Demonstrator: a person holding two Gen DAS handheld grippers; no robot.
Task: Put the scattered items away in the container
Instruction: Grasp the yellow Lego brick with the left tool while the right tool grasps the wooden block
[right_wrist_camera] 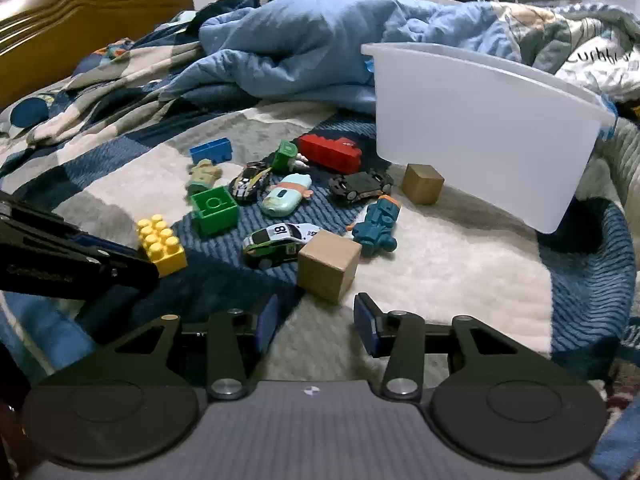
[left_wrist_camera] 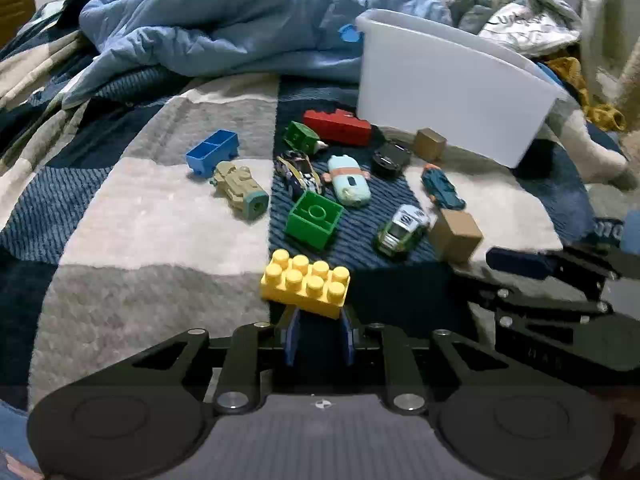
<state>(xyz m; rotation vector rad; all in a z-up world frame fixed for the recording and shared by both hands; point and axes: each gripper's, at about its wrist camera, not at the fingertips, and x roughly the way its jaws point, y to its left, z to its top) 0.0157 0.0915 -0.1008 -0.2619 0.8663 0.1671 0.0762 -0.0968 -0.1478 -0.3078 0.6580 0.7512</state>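
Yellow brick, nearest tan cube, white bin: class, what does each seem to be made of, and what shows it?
Yellow brick: moulded plastic, judging by its even colour, soft sheen and round studs.
Tan cube: probably wood, matte, with sharp edges and no shine.
White bin: thin plastic, smooth and slightly translucent-looking.

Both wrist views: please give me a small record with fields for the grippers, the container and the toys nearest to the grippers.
surface: patchwork quilt on a bed
container: white plastic tub, standing behind the toys, contents hidden
left gripper: shut on yellow studded plastic brick
right gripper: open, holding nothing, facing light wooden cube
beside the cube: green-and-white toy car numbered 81
still scattered: green hollow plastic block, red plastic brick
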